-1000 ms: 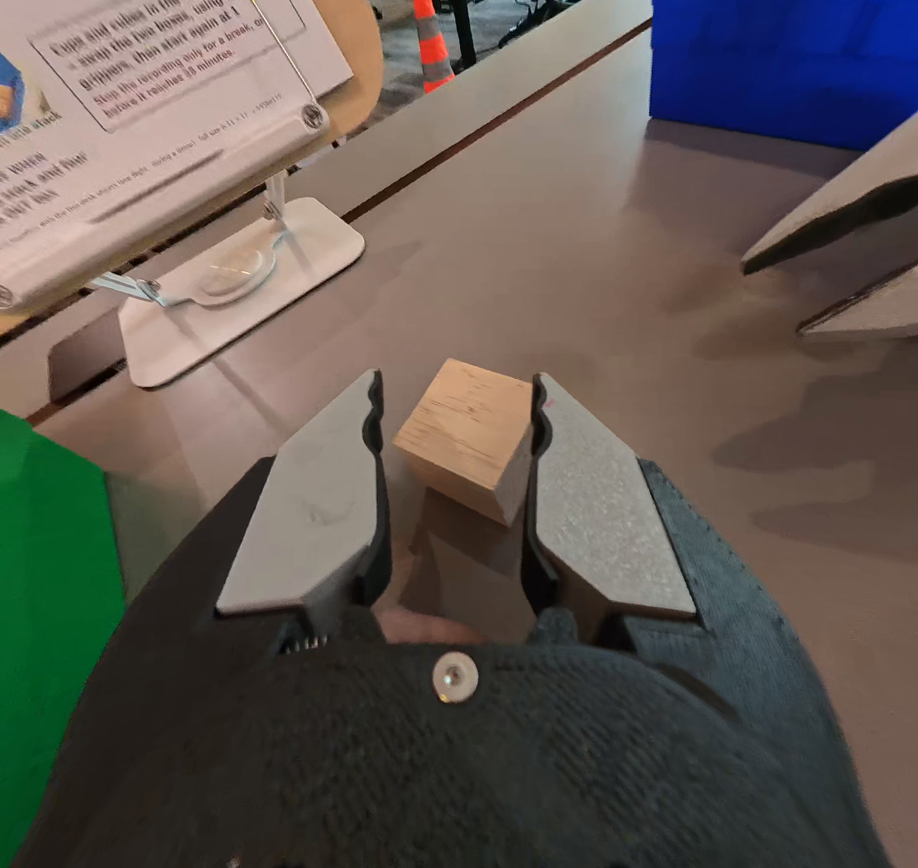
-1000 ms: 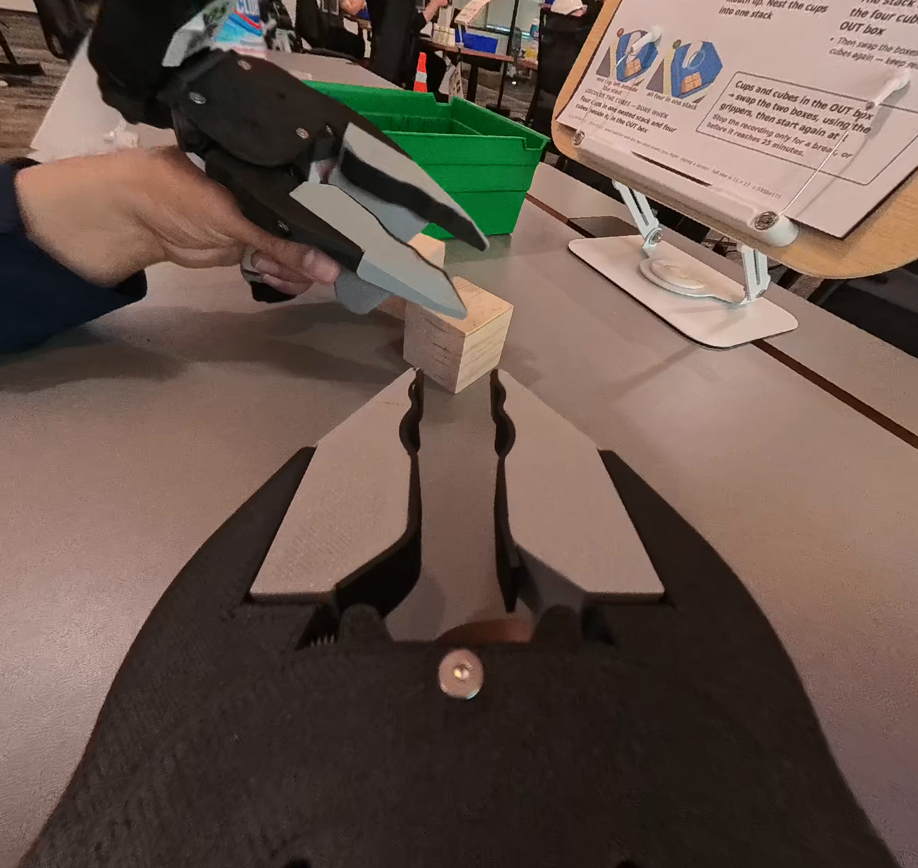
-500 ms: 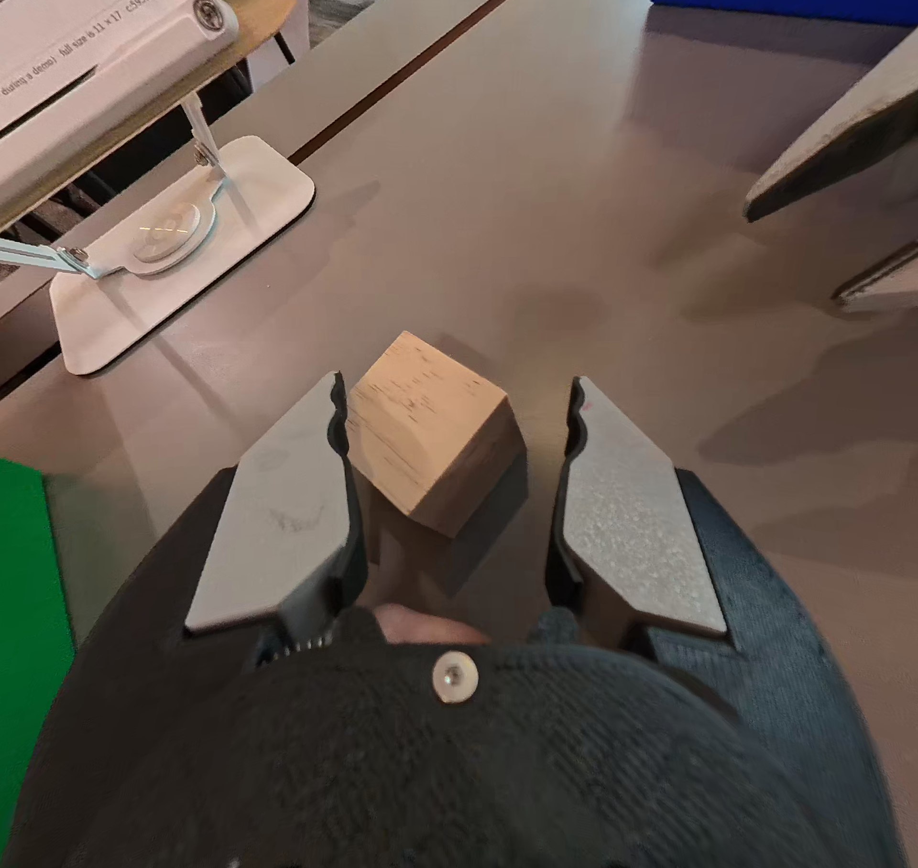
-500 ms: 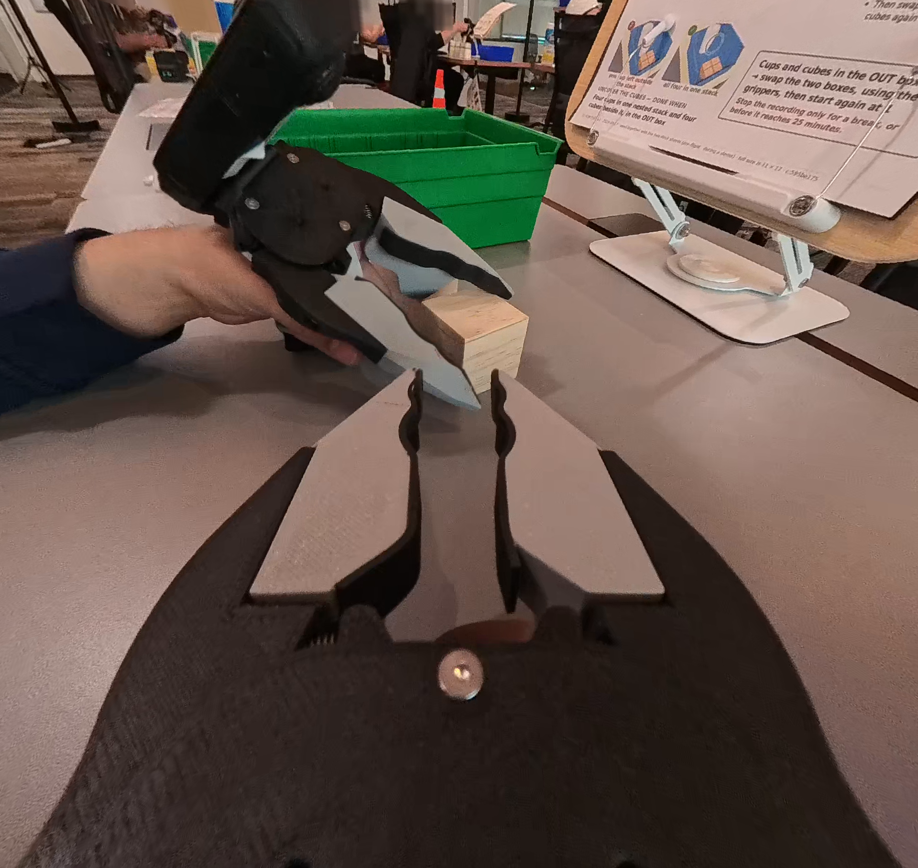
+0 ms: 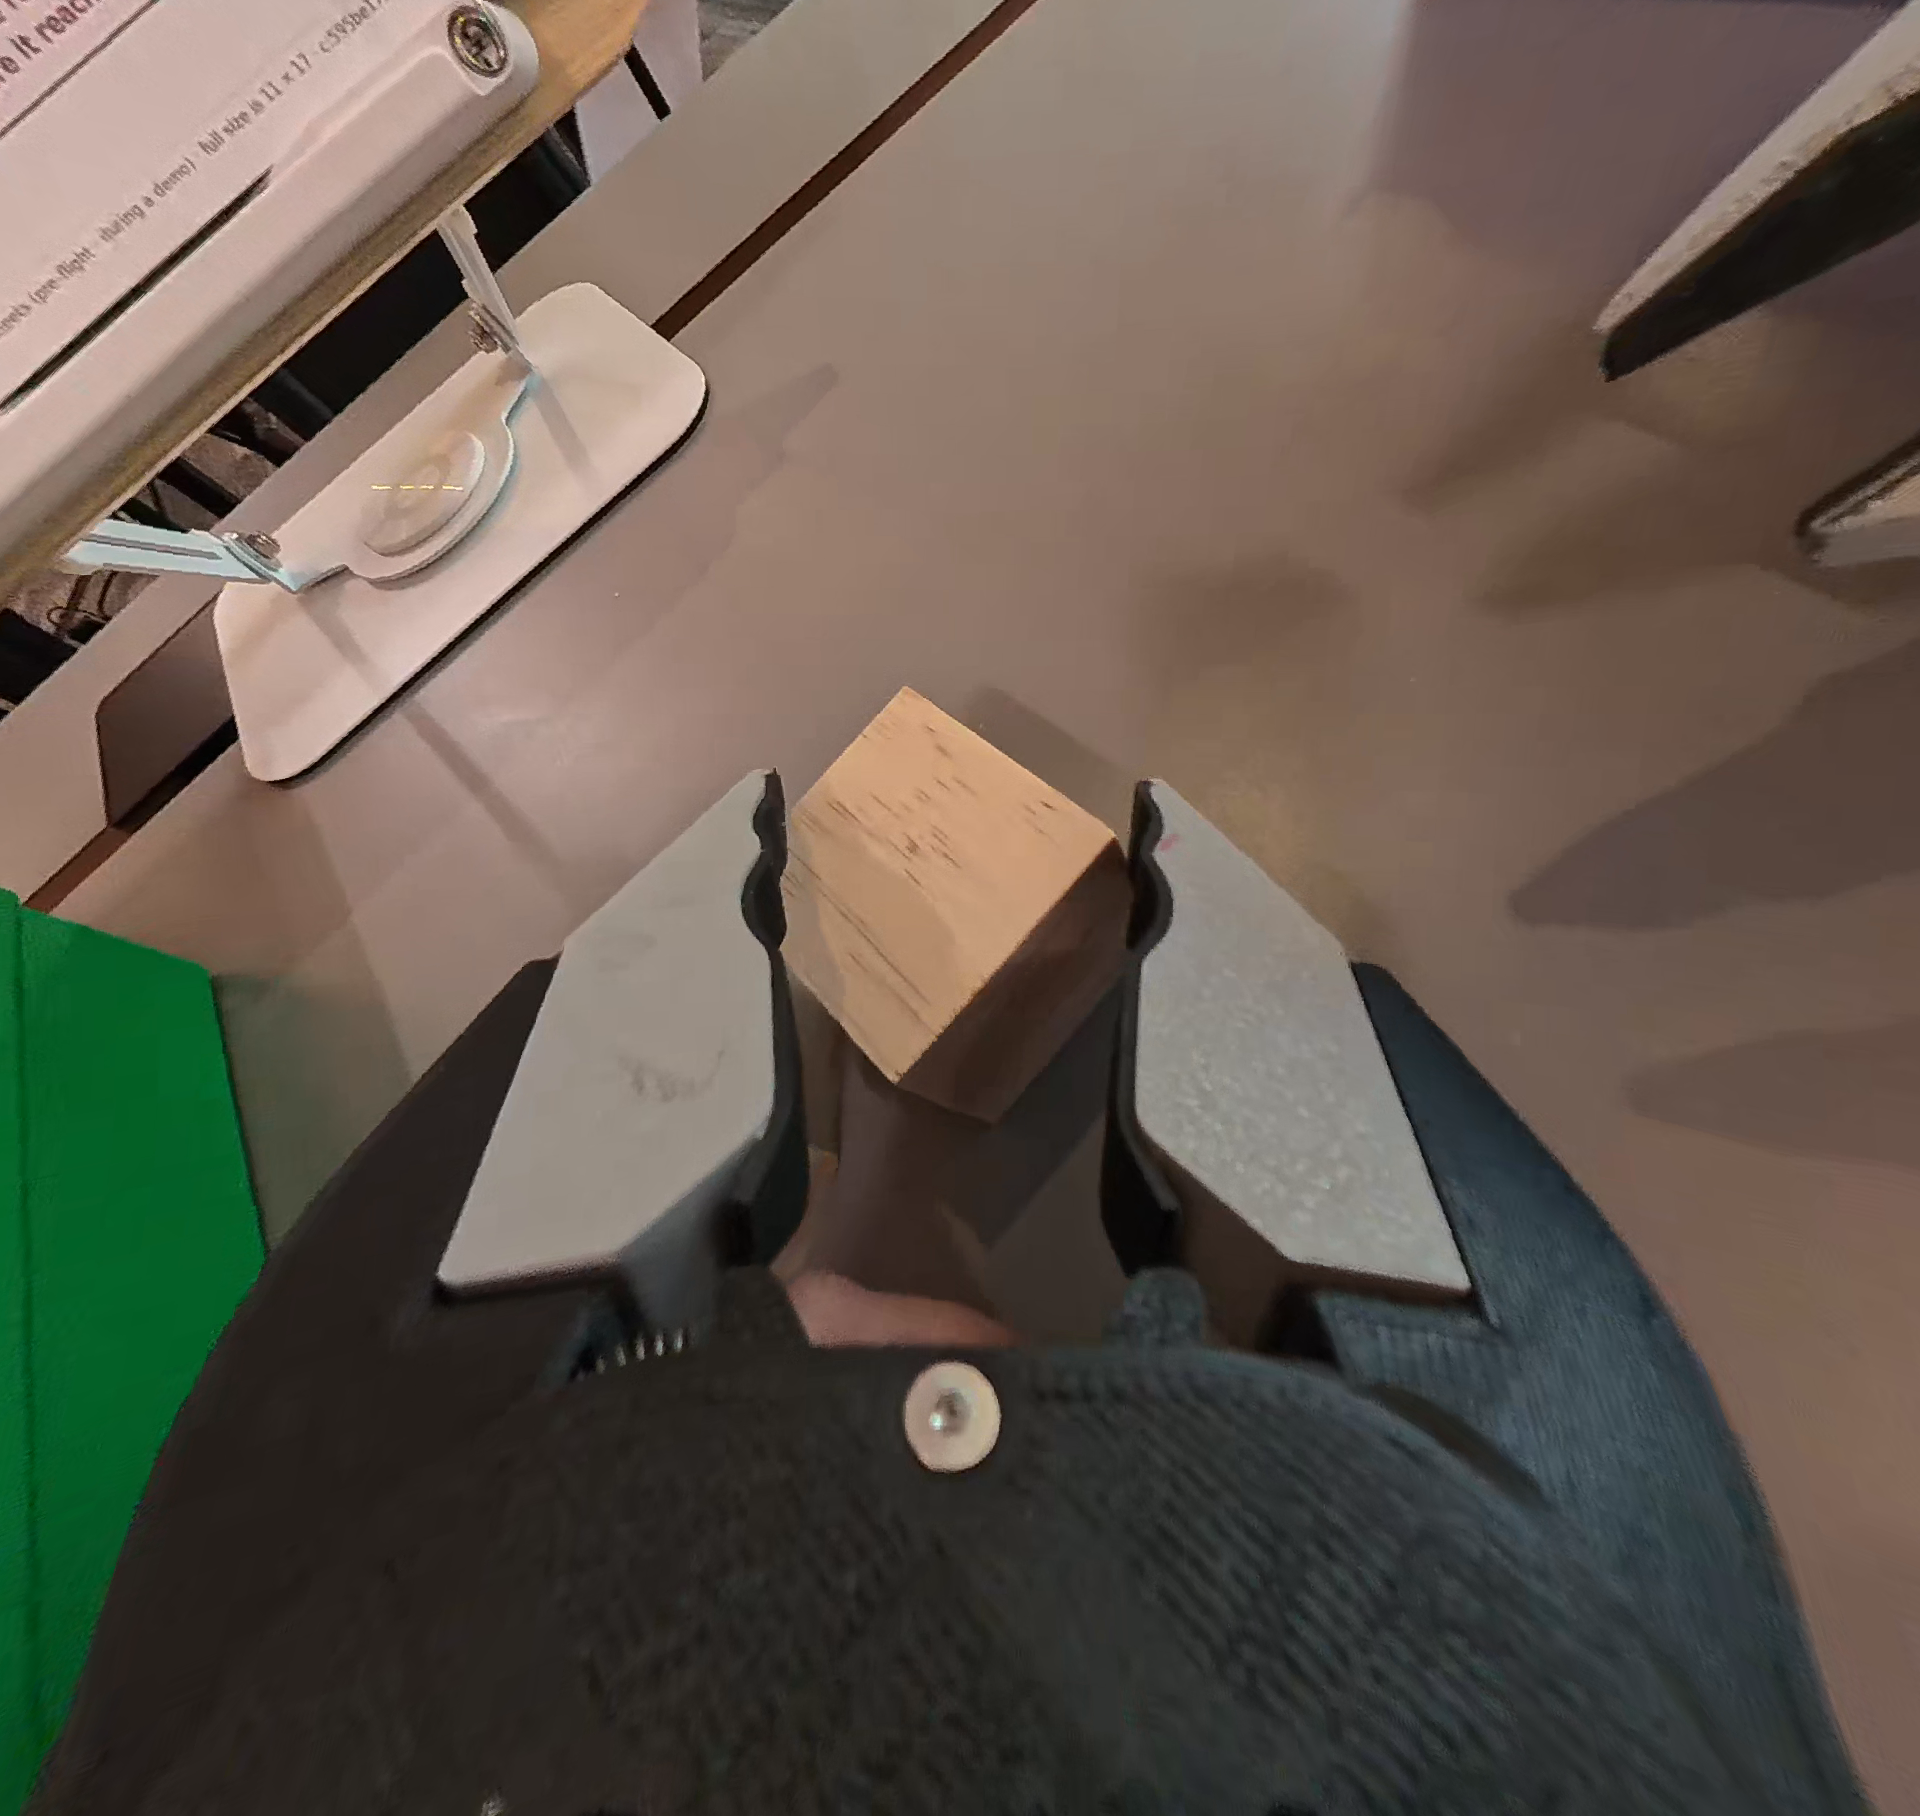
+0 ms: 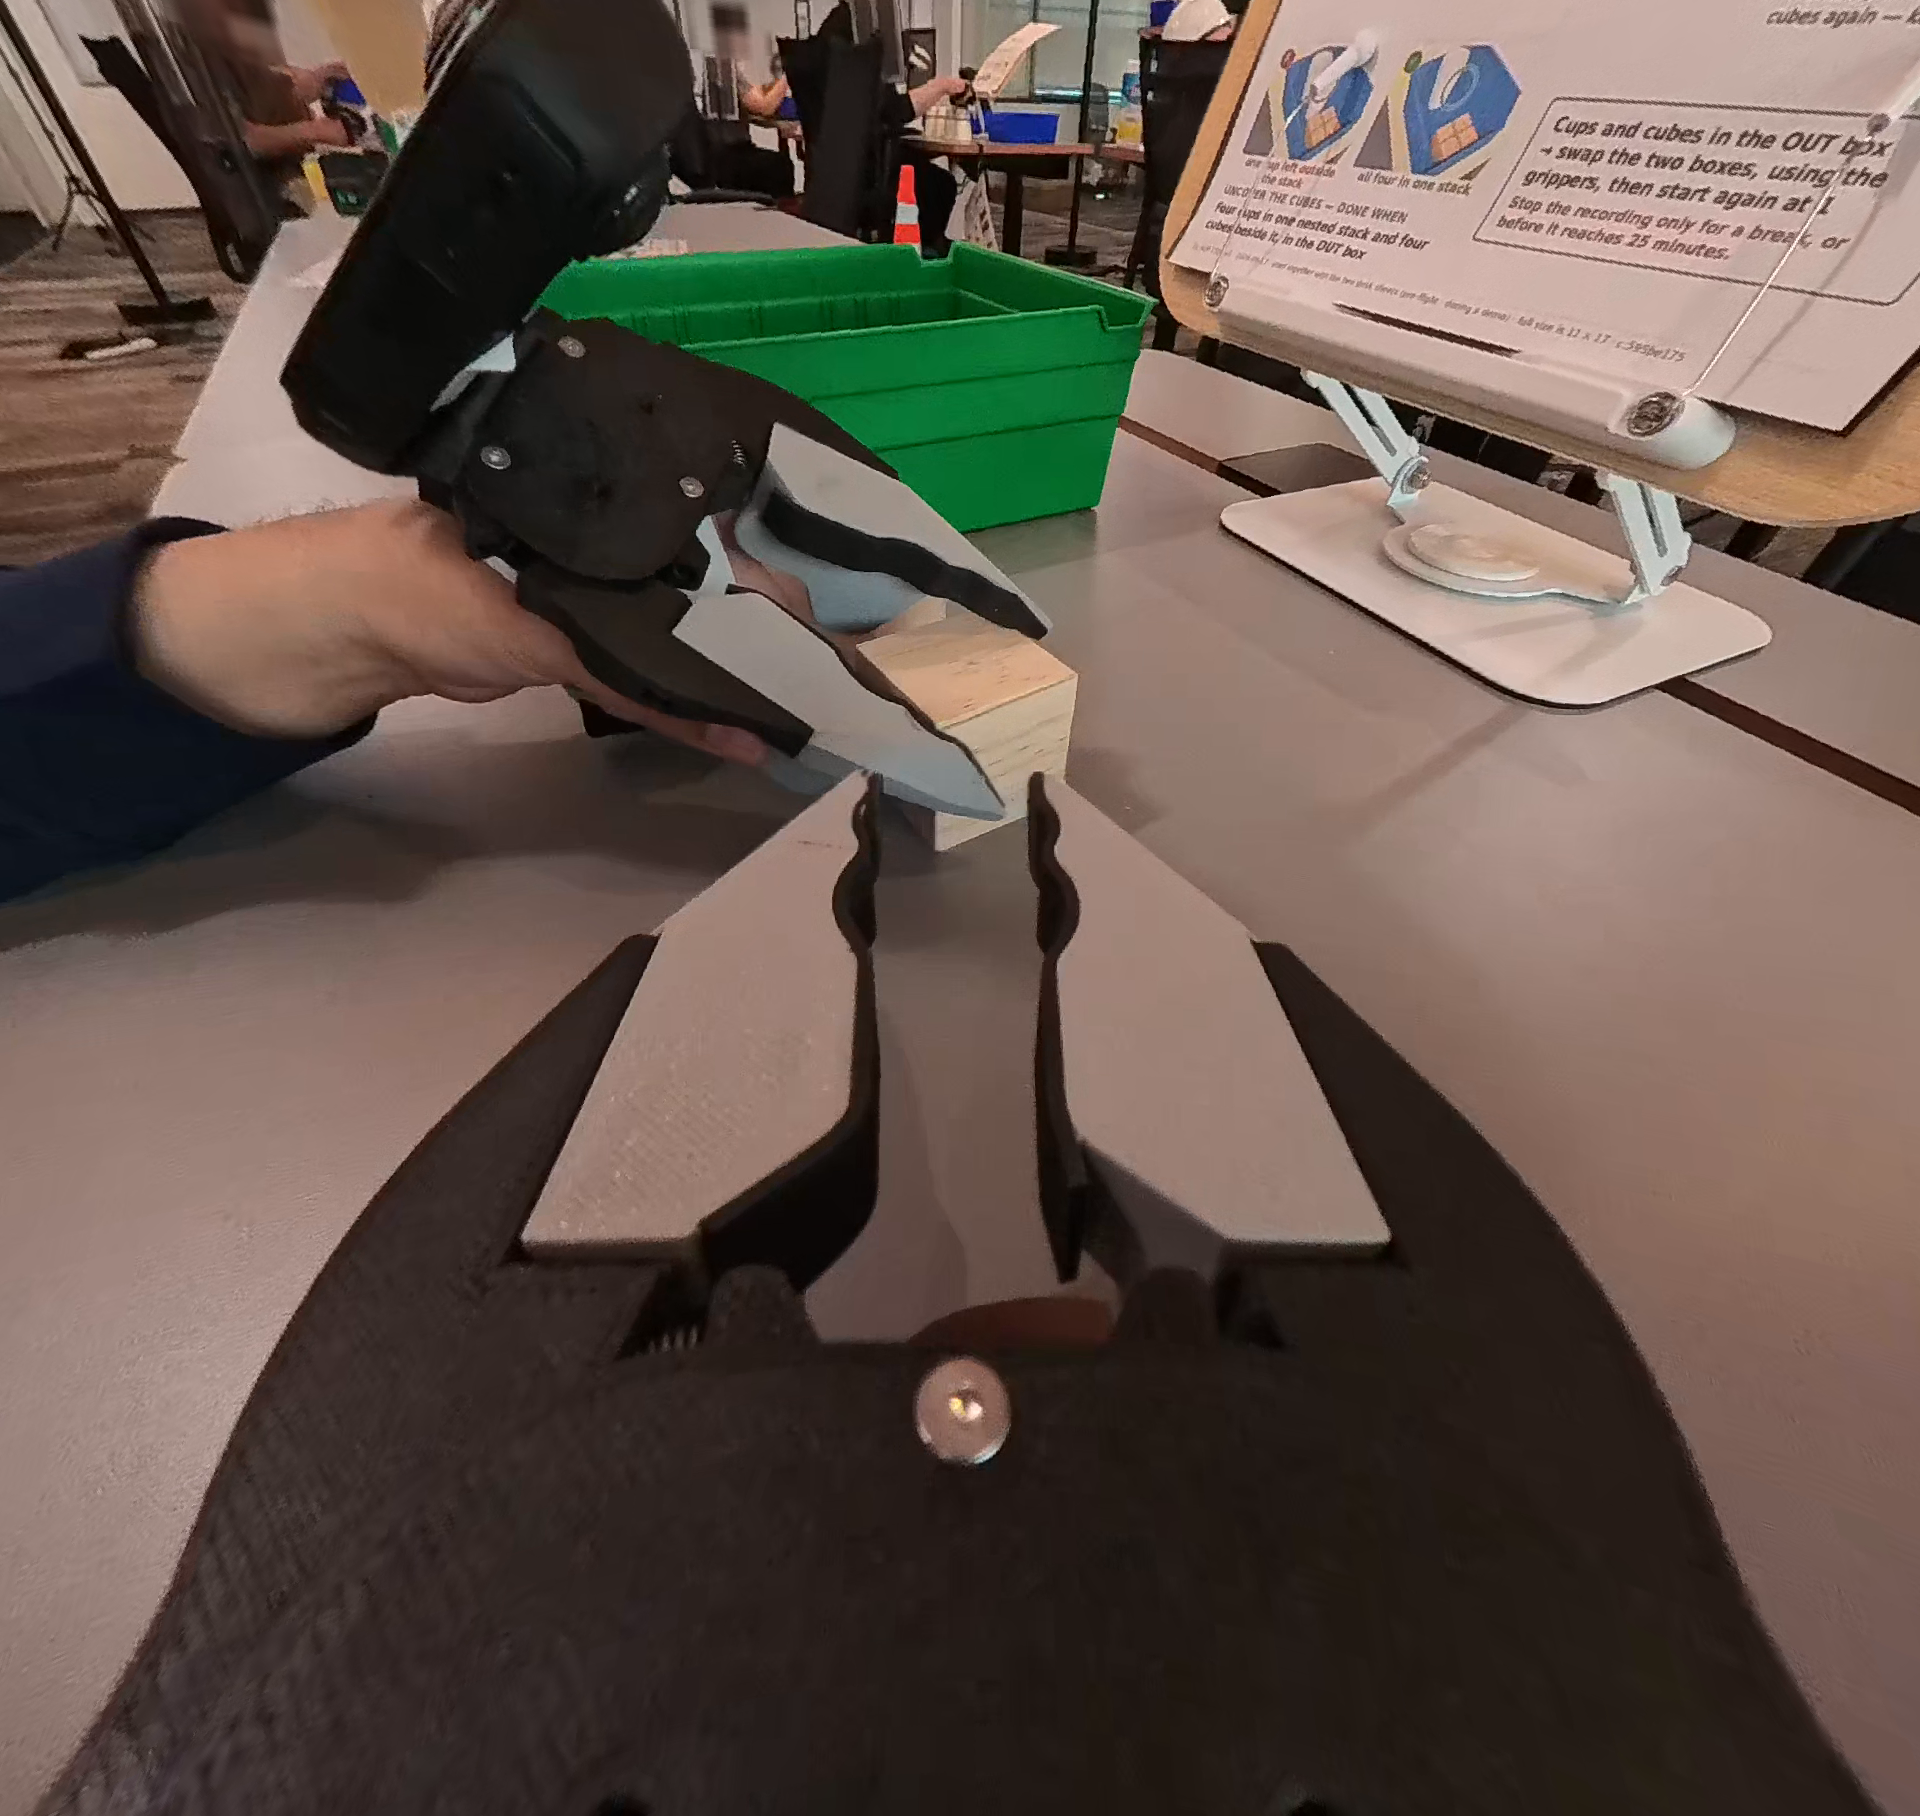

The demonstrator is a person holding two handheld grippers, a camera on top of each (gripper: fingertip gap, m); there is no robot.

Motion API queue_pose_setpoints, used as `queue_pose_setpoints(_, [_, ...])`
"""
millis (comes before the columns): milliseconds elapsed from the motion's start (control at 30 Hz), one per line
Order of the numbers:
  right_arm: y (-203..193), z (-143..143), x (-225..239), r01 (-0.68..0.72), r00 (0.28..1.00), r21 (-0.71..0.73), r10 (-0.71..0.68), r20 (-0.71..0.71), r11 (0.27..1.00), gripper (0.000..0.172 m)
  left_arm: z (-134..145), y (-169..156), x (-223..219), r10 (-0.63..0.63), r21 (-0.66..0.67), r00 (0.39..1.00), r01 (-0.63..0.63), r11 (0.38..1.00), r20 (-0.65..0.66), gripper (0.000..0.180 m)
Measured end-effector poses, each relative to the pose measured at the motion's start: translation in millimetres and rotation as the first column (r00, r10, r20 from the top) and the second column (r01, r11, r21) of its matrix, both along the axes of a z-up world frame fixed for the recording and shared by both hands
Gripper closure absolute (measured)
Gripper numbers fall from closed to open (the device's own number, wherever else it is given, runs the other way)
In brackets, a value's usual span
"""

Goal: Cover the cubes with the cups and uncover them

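While the wooden cube sits on the grey worktop between the left gripper's fingers, both pads meet its sides in a closed grasp. Half a second earlier those fingers stood wider, the right one clear of the wood. The right gripper hovers just beside it, narrowly parted and bare. One cube, two grippers, one green bin.

The left wrist view looks steeply down along its fingers, close over the table. The right wrist view sits low and near, facing across the table toward the room. Both share the wooden cube at frame centre and the white stand.
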State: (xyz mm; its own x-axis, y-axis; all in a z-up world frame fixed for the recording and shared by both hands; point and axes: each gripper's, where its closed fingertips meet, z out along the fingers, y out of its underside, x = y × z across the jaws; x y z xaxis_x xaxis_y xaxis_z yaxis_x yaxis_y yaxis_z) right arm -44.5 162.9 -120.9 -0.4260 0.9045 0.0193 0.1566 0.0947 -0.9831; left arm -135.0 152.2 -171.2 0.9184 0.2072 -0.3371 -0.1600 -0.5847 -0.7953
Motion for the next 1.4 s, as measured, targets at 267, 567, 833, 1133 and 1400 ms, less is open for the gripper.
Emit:
queue_pose_setpoints(267, [0.3, 1.4, 5.3, 0.02, 1.0, 0.036, -0.019, -0.023, 0.999, 0.148, 10.1, 1.9, 11.8, -0.033, 0.018, 0.998, 0.034, 0.999, -0.06, 0.126])
queue_pose_setpoints(567, [-0.8, -1.1, 7.9, 0.021, 1.0, 0.049, -0.021, -0.012, 0.999, 0.147, 16.0, -1.0, 13.1, -0.027, 0.075, 0.999, 0.03, 0.997, -0.041, 0.172])
queue_pose_setpoints(833, [-4.4, -1.2, 8.7, 0.015, 1.0, 0.057, -0.014, -0.016, 0.998, 0.148, 21.7, -10.4, -5.4, 0.101, 0.121, 0.994, -0.104, 0.987, 0.028, 0.112])
queue_pose_setpoints(1133, [-6.1, -5.0, 7.4, 0.013, 1.0, 0.077, -0.012, -0.01, 0.997, 0.148, -10.7, -11.3, -12.2, 0.174, -0.038, 0.985, -0.174, 0.984, -0.002, 0.112])
queue_pose_setpoints(1400, [-3.3, -4.6, 8.8, 0.022, 1.0, 0.054, -0.022, -0.004, 0.998, 0.148, -8.0, 3.1, 20.4, -0.021, -0.025, 0.999, 0.022, 0.999, 0.024, 0.117])
